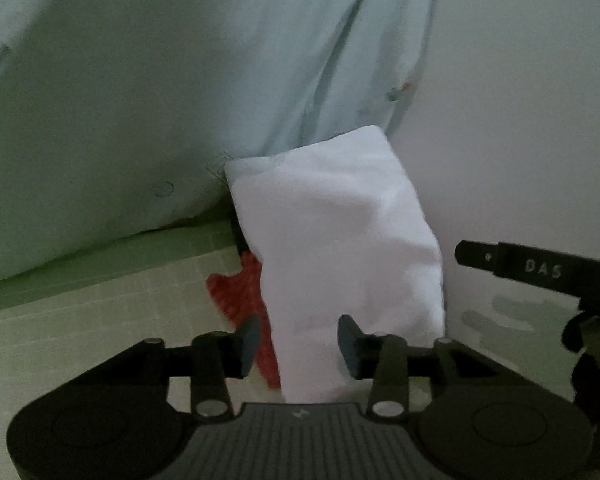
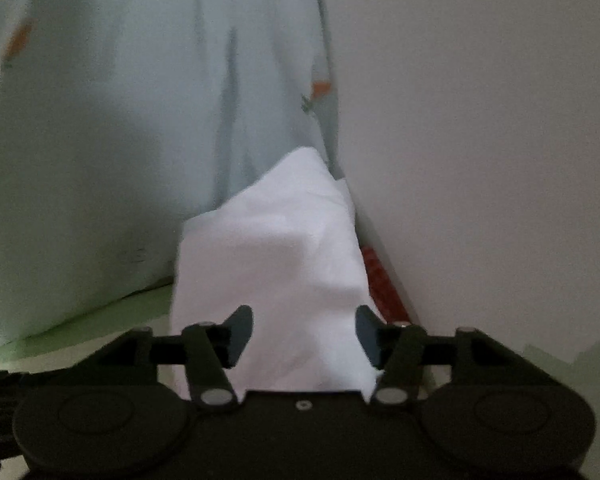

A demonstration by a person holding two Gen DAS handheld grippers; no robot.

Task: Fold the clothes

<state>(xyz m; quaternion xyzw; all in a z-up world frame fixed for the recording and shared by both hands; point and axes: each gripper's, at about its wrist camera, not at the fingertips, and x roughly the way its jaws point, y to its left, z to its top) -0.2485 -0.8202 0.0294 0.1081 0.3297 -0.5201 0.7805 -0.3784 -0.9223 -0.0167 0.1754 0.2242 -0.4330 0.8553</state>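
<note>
Left wrist view shows the white garment [image 1: 340,248] bunched upright on the green surface [image 1: 80,320], between spread fingers of both grippers; soft, light, limp, best pinched at a corner.

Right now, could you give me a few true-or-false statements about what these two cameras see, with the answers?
1. The white cloth lies in front of both grippers. True.
2. The left gripper is clamped shut. False: its jaws stand apart.
3. Something red shows beside the white cloth. True.
4. The right gripper pinches a blue sock. False: its jaws are open, with only white cloth seen between them.
5. A pale curtain hangs behind the cloth. True.
</note>
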